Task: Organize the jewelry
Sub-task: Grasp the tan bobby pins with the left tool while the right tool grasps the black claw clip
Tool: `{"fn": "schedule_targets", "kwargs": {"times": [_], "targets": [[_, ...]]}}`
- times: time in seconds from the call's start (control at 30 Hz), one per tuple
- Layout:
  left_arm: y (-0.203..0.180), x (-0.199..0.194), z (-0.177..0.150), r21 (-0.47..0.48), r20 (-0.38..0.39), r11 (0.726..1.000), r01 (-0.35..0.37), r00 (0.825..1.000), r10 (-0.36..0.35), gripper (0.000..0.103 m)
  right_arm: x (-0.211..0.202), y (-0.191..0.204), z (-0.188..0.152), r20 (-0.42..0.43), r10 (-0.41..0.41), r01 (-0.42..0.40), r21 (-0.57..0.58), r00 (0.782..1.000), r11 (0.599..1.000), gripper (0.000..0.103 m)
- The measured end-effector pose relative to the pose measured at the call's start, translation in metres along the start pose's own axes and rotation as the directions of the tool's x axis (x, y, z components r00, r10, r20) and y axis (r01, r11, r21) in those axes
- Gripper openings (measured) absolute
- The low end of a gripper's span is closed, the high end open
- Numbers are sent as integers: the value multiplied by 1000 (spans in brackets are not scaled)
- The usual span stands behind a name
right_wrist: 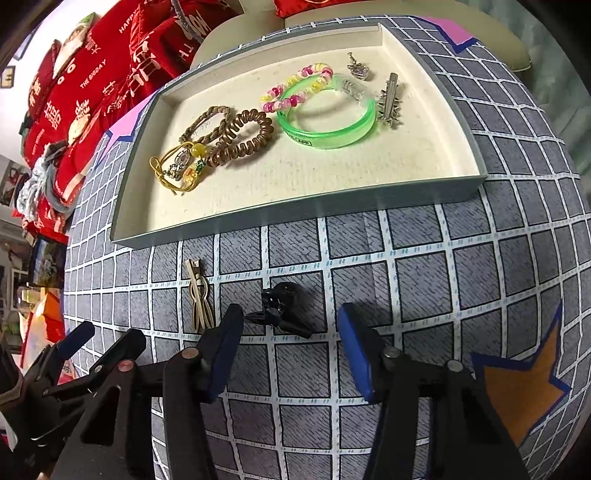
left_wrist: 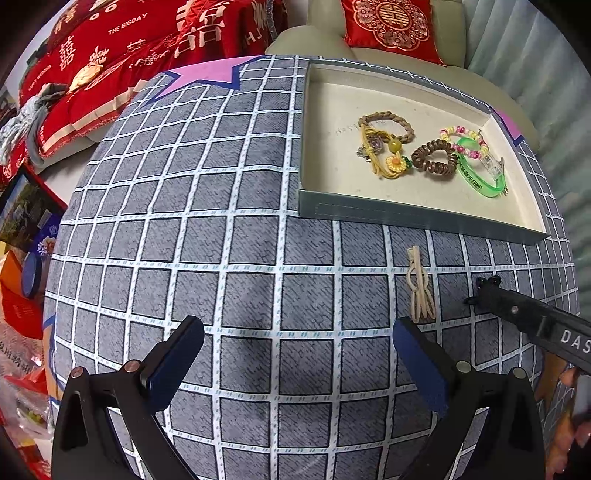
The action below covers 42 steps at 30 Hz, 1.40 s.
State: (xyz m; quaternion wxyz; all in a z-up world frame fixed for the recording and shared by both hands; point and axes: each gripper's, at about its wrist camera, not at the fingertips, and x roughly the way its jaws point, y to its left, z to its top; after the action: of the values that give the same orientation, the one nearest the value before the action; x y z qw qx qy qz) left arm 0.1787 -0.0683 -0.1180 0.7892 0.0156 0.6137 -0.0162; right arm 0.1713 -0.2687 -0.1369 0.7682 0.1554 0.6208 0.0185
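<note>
Right gripper (right_wrist: 290,354) half-wide, empty, above black clip (right_wrist: 282,314); needed lower, centred approach (clip small). Left gripper (left_wrist: 297,363) wide, empty.

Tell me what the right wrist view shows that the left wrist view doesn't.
Only the right wrist view shows the orange star on the cloth and the whole black hair clip between the right gripper's open jaws. Only the left wrist view shows the red cushion behind the tray and the left gripper head-on, jaws open over bare cloth. Both show the tray holding the green bangle, and the beige hair clip outside it.
</note>
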Motion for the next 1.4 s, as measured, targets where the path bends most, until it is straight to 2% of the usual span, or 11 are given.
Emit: {"fn": "schedule_targets", "kwargs": {"times": [0.17,0.23,0.63,0.8,0.87,1.07,1.2,1.3,1.37,1.4], "targets": [[-14,5,-2,3,2,1000,6,1000,-6,103,3,7,2,8,-20,20,-36,1000,999,45],[-17,8,2,5,1,1000,9,1000,-9,103,3,8,4,11,-31,32,-52,999,998,38],[-43,36,21,15,-8,999,37,999,-37,103,-3,-8,3,28,-52,53,-50,998,997,37],[-86,61,46,36,-1,999,40,999,-40,103,-5,-14,1,31,-49,51,-45,998,998,37],[-101,72,57,48,-6,998,36,999,-35,97,-5,-14,0,32,-50,51,-45,998,998,37],[-150,98,88,76,5,997,20,1000,-21,94,-6,-16,-1,32,-49,50,-46,998,998,37],[-183,107,103,125,22,992,15,1000,-18,79,-7,-15,-1,32,-50,52,-46,998,998,37],[-210,113,116,167,32,985,33,999,-39,58,-7,-15,-1,32,-51,52,-47,998,998,37],[-226,117,122,185,38,982,47,998,-54,34,-7,-16,-1,33,-50,52,-47,998,998,37],[-233,119,125,185,36,981,57,997,-65,28,-7,-15,-1,33,-51,52,-47,998,998,37]]}}
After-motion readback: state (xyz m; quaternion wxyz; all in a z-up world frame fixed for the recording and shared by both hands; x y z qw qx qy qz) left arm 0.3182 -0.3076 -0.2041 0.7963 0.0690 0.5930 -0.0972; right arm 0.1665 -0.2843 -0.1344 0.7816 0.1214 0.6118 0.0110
